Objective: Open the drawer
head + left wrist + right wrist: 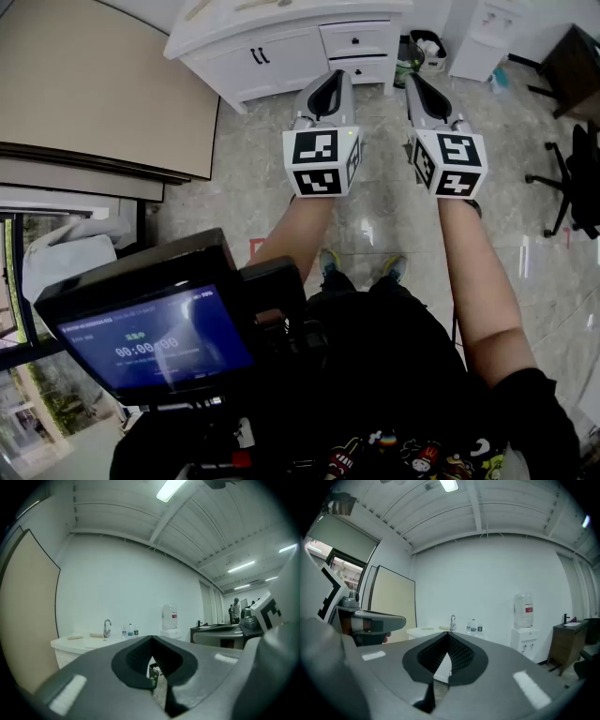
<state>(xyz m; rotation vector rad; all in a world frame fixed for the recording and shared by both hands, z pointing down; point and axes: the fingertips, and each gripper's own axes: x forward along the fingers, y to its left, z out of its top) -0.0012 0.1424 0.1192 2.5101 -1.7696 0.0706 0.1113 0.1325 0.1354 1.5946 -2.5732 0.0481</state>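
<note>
A white cabinet [246,33] stands ahead on the tiled floor. Its upper drawer [356,40], with a small black knob, is closed, as is the lower drawer [363,68] beneath it. To their left sit two doors [262,58] with black handles. My left gripper [330,86] and right gripper [418,90] are held side by side in the air, pointing at the cabinet and well short of it. Both are shut and hold nothing. In the left gripper view the jaws of the left gripper [151,641] meet; in the right gripper view so do those of the right gripper [449,637].
A faucet [107,627] and bottles stand on the countertop. A water dispenser [524,611] and a trash bin [427,47] sit to the cabinet's right. A black office chair [572,178] is at the far right, a beige panel [94,84] at the left.
</note>
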